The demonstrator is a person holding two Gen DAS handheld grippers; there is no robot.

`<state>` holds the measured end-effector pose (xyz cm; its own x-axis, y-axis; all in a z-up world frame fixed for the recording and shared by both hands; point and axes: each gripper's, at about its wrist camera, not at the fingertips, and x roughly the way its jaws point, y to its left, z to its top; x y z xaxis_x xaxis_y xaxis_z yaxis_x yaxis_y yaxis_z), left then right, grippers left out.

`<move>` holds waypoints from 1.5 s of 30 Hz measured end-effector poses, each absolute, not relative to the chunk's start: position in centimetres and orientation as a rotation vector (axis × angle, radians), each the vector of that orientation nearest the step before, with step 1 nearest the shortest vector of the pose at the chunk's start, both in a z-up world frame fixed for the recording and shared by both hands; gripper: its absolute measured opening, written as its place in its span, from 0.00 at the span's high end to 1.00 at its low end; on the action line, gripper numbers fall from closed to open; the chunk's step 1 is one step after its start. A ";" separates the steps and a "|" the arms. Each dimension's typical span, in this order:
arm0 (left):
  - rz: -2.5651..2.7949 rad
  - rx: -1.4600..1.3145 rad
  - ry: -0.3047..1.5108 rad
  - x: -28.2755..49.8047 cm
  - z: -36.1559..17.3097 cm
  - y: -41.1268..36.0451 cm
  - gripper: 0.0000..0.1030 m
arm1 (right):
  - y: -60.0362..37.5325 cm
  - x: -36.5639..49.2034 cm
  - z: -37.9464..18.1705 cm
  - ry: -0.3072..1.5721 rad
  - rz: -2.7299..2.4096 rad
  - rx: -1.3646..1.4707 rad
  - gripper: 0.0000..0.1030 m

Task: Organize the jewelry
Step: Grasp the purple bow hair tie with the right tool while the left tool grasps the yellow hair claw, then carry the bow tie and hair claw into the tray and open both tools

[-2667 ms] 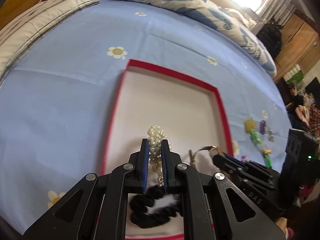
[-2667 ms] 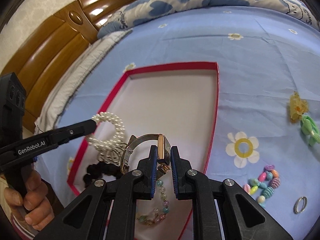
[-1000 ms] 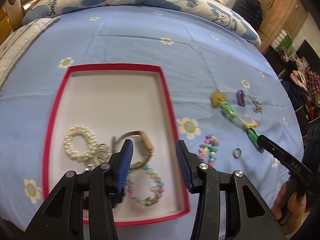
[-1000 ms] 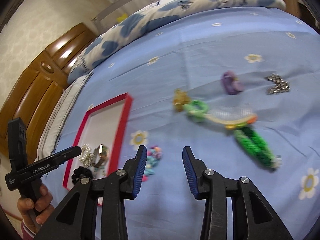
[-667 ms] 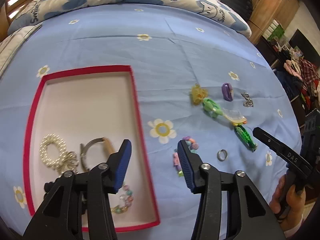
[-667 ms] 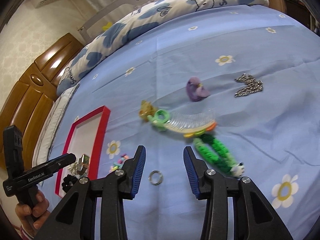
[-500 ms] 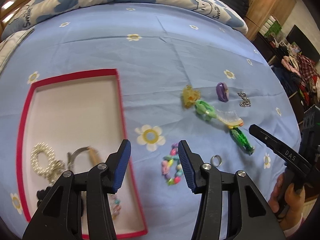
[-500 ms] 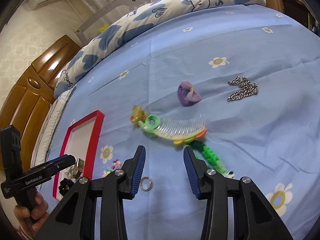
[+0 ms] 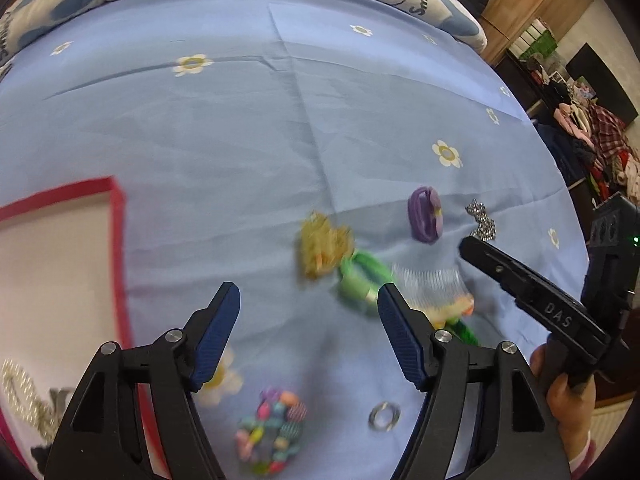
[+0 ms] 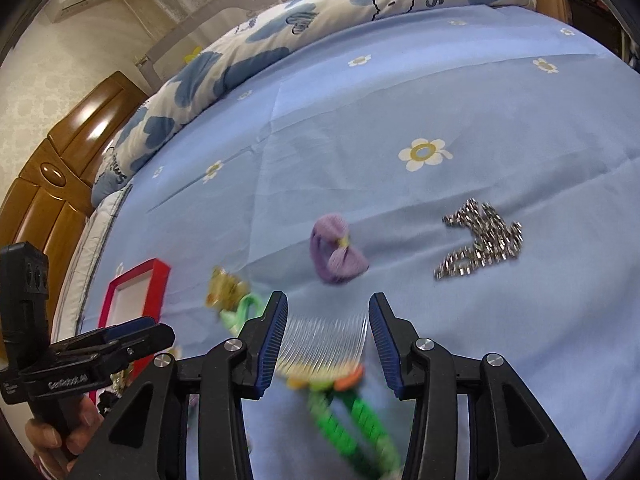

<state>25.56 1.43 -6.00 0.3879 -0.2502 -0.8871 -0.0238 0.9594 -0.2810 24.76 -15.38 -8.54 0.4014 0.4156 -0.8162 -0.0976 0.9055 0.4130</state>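
My left gripper [image 9: 308, 312] is open and empty above the blue sheet, just short of a yellow hair clip [image 9: 322, 244] and a green clip [image 9: 362, 280]. A colourful bead bracelet [image 9: 272, 428] and a silver ring [image 9: 385, 416] lie below its fingers. The red-rimmed white tray [image 9: 116, 240] at left holds a pearl bracelet [image 9: 20, 392]. My right gripper [image 10: 328, 326] is open and empty over a clear comb [image 10: 324, 340], with a green braided band [image 10: 352, 424] under it. A purple bow [image 10: 336, 256] and a silver chain [image 10: 480, 240] lie beyond.
The bed's blue flowered sheet [image 10: 400, 120] stretches ahead, with a patterned duvet [image 10: 280, 32] along the far side and a wooden headboard [image 10: 60, 152] at left. A wardrobe and clothes [image 9: 592, 120] stand off the bed's right edge.
Both grippers let go of the pearl bracelet and the watch in the tray, opened, and moved right and forward toward the loose items. The right one now sits over the comb.
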 end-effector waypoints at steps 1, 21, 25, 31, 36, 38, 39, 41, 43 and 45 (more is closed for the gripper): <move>-0.145 -0.258 1.170 26.1 -6.2 1.2 0.31 | -15.4 25.4 -8.8 1.115 0.335 0.322 0.57; -0.105 -0.214 1.179 28.4 -8.6 1.8 0.72 | -14.1 26.9 -9.8 1.122 0.359 0.271 0.87; -0.117 -0.242 1.145 26.4 -7.1 3.1 0.72 | -13.8 25.9 -8.7 1.105 0.380 0.291 0.87; -0.118 -0.281 1.107 23.5 -4.8 5.3 0.72 | -12.0 24.1 -7.3 1.096 0.432 0.309 0.87; -0.095 -0.301 1.089 21.1 -3.7 7.2 0.72 | -9.6 22.5 -6.5 1.095 0.484 0.304 0.87; -0.087 -0.313 1.084 20.3 -3.4 8.0 0.72 | -8.5 22.0 -6.1 1.098 0.508 0.304 0.87; -0.080 -0.317 1.079 19.7 -3.2 8.6 0.72 | -8.1 21.8 -6.0 1.099 0.515 0.306 0.87; -0.069 -0.322 1.074 19.1 -3.2 9.4 0.72 | -7.0 21.3 -5.7 1.100 0.533 0.303 0.87; -0.054 -0.330 1.071 18.4 -3.1 10.3 0.72 | -6.0 20.9 -5.5 1.102 0.552 0.301 0.87; -0.036 -0.340 1.070 17.7 -3.1 11.4 0.72 | -5.0 20.4 -5.3 1.103 0.567 0.297 0.87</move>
<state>17.73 11.38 -3.14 0.4849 -0.1923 -0.8532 -0.1349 0.9474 -0.2902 20.45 -5.04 -5.32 0.3302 0.5681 -0.7538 -0.2825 0.8215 0.4953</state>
